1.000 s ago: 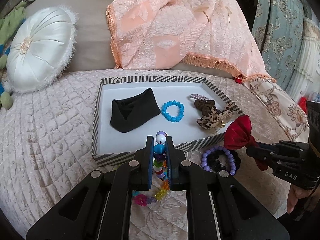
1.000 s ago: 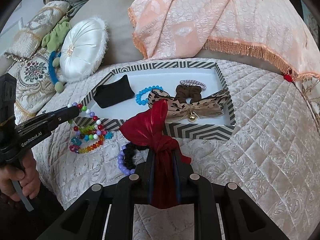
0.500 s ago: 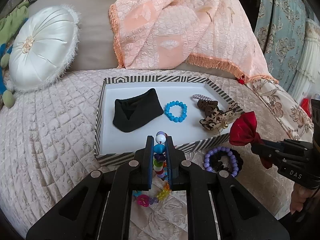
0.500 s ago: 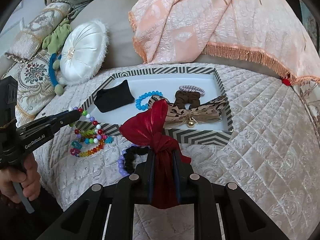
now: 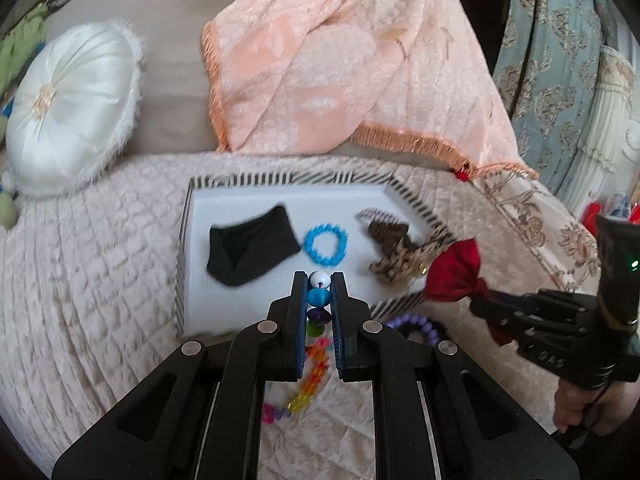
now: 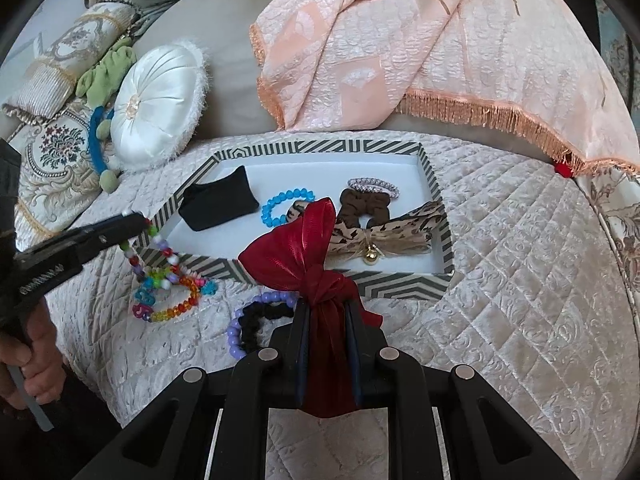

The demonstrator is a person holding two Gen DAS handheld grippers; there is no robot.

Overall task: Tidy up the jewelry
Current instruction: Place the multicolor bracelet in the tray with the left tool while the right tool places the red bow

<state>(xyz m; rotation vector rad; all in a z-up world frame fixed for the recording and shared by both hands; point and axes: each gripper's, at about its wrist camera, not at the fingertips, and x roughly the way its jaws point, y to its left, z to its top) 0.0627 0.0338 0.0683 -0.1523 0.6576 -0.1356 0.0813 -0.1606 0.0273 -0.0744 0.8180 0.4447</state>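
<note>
My left gripper [image 5: 320, 280] is shut on a multicoloured bead necklace [image 5: 319, 298], lifted at the near edge of the striped tray [image 5: 288, 179]; the strand hangs down to the quilt [image 6: 160, 276]. My right gripper [image 6: 326, 304] is shut on a red ribbon bow [image 6: 298, 252], held just before the tray's [image 6: 320, 148] near wall. The bow also shows in the left wrist view [image 5: 456, 272]. In the tray lie a black cloth pouch [image 6: 218, 200], a blue bead bracelet [image 6: 286, 206], a brown scrunchie [image 6: 364, 206], a leopard bow [image 6: 396, 236] and a sparkly hair tie [image 6: 374, 185].
A purple bead bracelet [image 6: 236, 330] with a black scrunchie [image 6: 260, 320] lies on the quilt in front of the tray. A white round cushion [image 6: 156, 104] and a peach throw [image 6: 400, 48] stand behind it. Patterned pillows [image 6: 52, 80] are at the left.
The left gripper has moved forward with the necklace, its tip now over the tray's near edge. The right gripper has shifted slightly toward the tray with the red bow.
</note>
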